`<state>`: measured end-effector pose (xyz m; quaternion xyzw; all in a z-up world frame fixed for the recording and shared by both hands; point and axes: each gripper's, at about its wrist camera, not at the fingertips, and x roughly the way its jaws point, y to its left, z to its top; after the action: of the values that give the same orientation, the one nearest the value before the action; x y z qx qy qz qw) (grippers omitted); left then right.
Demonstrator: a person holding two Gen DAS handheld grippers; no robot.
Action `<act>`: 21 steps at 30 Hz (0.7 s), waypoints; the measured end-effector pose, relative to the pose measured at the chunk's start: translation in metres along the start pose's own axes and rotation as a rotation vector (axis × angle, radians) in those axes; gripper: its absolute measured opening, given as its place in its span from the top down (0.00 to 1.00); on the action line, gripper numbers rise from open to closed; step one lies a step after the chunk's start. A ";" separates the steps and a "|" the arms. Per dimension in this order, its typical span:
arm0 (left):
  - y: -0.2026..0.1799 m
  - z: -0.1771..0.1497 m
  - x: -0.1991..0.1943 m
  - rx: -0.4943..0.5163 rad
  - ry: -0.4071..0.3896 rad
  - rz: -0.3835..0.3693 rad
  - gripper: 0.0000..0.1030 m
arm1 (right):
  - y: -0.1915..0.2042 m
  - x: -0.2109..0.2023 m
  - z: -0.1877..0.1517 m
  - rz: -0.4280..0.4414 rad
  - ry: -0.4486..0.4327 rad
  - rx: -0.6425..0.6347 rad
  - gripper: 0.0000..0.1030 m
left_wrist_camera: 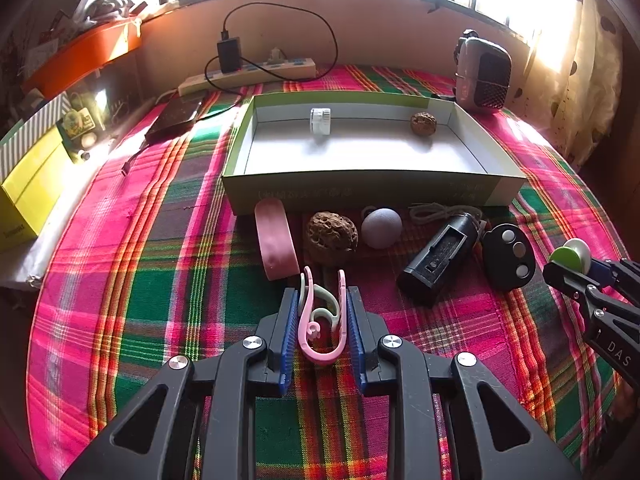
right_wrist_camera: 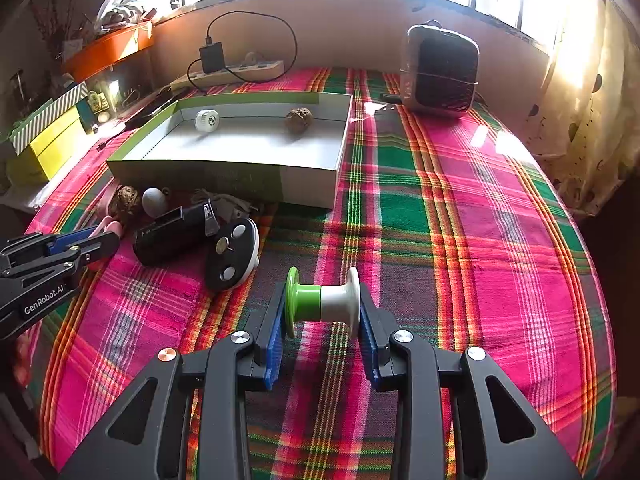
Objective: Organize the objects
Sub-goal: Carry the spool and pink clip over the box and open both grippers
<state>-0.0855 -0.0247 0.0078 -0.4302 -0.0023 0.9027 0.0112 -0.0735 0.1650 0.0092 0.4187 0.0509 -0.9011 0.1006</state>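
Two grippers pinch things: the left gripper [left_wrist_camera: 322, 312] clamps pink hooks [left_wrist_camera: 320, 320], the right gripper [right_wrist_camera: 324, 312] a spool [right_wrist_camera: 323, 299]. Only the left view shows the eraser [left_wrist_camera: 275, 240] at 11 o'clock.

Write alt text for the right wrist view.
The right gripper holds a green-and-white spool sideways between its blue fingers above a plaid tablecloth. Behind it, an open shallow box contains a white cap and a walnut.
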 end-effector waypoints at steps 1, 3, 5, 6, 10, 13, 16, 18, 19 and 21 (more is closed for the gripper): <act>0.000 0.000 -0.002 0.003 -0.008 -0.001 0.79 | 0.000 -0.002 0.001 0.001 -0.005 0.001 0.68; 0.000 0.003 -0.007 0.006 -0.021 -0.004 0.79 | 0.000 -0.005 0.003 0.002 -0.015 0.002 0.68; 0.001 0.006 -0.011 0.007 -0.031 -0.013 0.79 | 0.001 -0.009 0.006 0.007 -0.026 0.001 0.68; 0.002 0.008 -0.013 0.005 -0.034 -0.019 0.79 | 0.002 -0.012 0.008 0.010 -0.032 0.000 0.68; 0.001 0.016 -0.021 0.004 -0.056 -0.036 0.79 | 0.004 -0.019 0.015 0.017 -0.055 -0.001 0.68; -0.001 0.022 -0.024 0.006 -0.060 -0.051 0.79 | 0.006 -0.023 0.023 0.020 -0.069 -0.005 0.68; -0.001 0.029 -0.025 0.006 -0.066 -0.051 0.79 | 0.010 -0.025 0.033 0.029 -0.083 -0.018 0.68; -0.001 0.033 -0.024 0.005 -0.067 -0.055 0.79 | 0.012 -0.025 0.041 0.035 -0.090 -0.026 0.68; -0.001 0.036 -0.023 0.005 -0.067 -0.057 0.79 | 0.014 -0.024 0.045 0.038 -0.091 -0.026 0.68; -0.001 0.040 -0.022 0.007 -0.069 -0.058 0.79 | 0.016 -0.022 0.053 0.046 -0.093 -0.030 0.68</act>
<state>-0.1025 -0.0243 0.0504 -0.3986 -0.0122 0.9162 0.0386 -0.0949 0.1432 0.0601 0.3756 0.0498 -0.9163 0.1300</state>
